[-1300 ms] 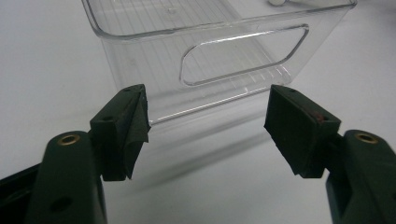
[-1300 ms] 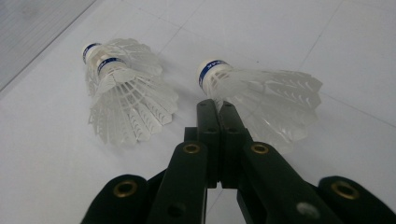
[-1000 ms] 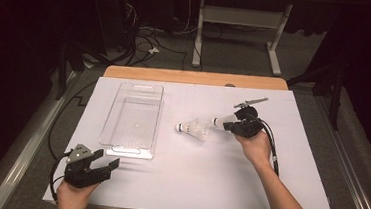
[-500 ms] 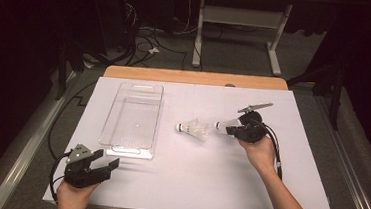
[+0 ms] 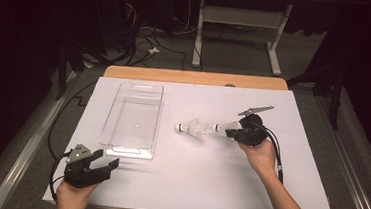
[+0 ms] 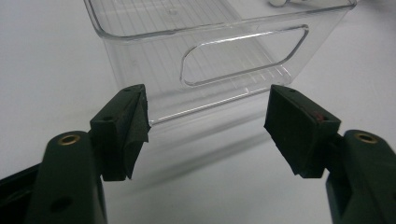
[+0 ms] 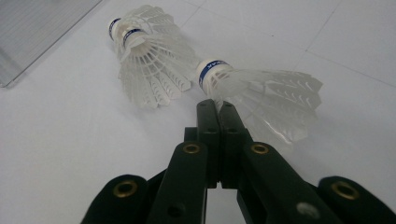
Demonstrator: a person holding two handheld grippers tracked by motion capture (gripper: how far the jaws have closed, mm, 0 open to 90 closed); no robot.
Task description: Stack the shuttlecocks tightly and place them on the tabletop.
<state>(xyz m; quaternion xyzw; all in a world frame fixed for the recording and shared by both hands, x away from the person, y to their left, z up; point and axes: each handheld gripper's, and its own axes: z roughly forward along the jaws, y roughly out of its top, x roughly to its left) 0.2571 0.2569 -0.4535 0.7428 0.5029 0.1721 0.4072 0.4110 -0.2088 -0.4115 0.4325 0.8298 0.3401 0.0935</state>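
Shuttlecock (image 7: 261, 88) pinched by right tongs (image 7: 217, 109) has barely shifted; left tongs (image 6: 205, 126) spread.

High view: fixed above the person's side of the table (image 5: 266, 201), facing forward and down, far enough to take in the whole white top and the floor beyond. Left gripper view: mounted on the left claw (image 5: 99, 167), low over the table, looking along its jaws, very near the end wall of the clear tray (image 6: 219, 51). Right gripper view: mounted on the right claw (image 5: 227, 133), low and close, facing two shuttlecocks (image 7: 149, 60). Shared: tray (image 5: 133, 115) in high and left gripper views, its corner (image 7: 28, 42) in the right gripper view; shuttlecocks (image 5: 195, 129) in high and right gripper views.
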